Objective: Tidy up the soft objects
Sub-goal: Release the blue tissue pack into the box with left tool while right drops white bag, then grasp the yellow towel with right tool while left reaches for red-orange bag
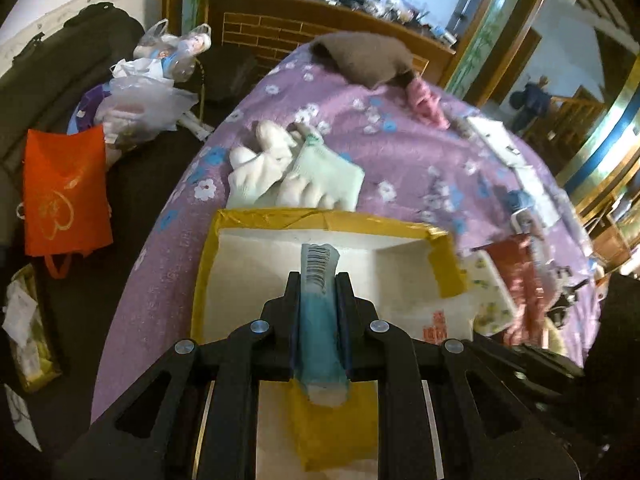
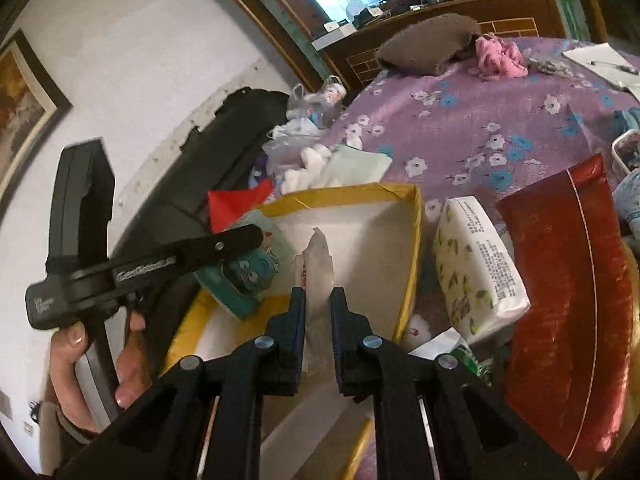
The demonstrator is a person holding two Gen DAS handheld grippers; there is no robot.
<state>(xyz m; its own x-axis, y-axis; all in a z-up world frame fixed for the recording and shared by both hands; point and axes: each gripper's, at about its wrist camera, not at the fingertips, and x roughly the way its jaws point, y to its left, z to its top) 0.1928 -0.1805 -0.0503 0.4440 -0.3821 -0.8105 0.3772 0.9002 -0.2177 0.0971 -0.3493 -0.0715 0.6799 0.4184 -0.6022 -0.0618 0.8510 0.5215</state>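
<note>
My left gripper [image 1: 319,280] is shut on a teal packet [image 1: 320,320] with a barcode and holds it over a white box with a yellow taped rim [image 1: 280,216] on the purple floral bedspread. In the right wrist view, a hand holds that gripper [image 2: 240,240] at the left, and the teal packet [image 2: 248,268] shows a blue cartoon face. My right gripper [image 2: 318,296] is shut on a clear plastic packet [image 2: 318,256] with red print, above the same box [image 2: 416,232]. White soft pieces [image 1: 260,160] and a pale green one [image 1: 332,172] lie just beyond the box.
A lemon-print tissue pack [image 2: 480,264] and a red bag [image 2: 560,280] sit right of the box. A brown cushion [image 1: 360,60] and a pink cloth [image 1: 424,104] lie at the bed's far end. An orange bag [image 1: 64,192] and plastic bags [image 1: 148,96] lie left of the bed.
</note>
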